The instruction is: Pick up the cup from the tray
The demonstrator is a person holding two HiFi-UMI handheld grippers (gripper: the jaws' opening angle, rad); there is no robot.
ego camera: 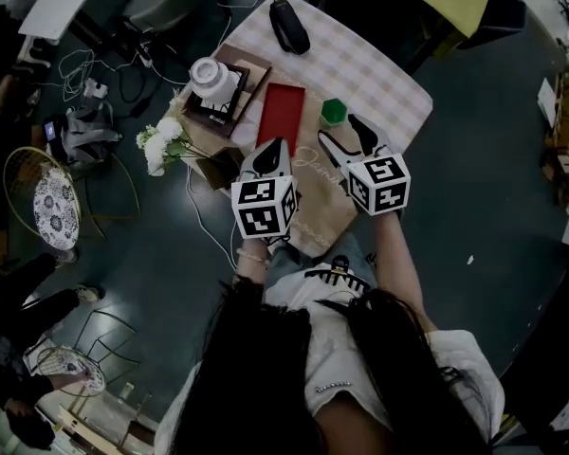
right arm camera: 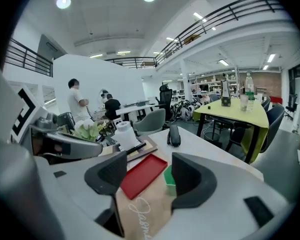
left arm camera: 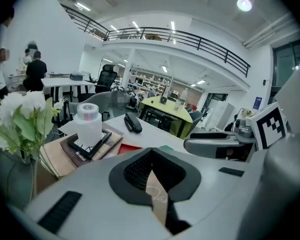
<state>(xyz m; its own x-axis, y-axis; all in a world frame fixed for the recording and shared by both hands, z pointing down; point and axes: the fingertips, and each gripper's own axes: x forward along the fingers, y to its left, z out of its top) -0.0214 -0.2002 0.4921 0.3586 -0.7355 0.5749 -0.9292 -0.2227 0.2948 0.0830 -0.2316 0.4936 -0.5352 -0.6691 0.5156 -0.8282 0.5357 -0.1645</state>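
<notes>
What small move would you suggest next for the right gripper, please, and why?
Probably ease the right gripper forward and down toward the green cup. Its jaws stand apart and empty, and the cup sits just ahead, beside the red tray.

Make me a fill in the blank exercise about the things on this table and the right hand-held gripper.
1. The tray on the table is ___ in colour.
2. In the head view, the green cup stands just to the ___ of that tray, not in it.
3. The right hand-held gripper has its jaws ___, gripping nothing.
4. The flowers at the table's edge are ___.

Missing words: red; right; open; white.
</notes>
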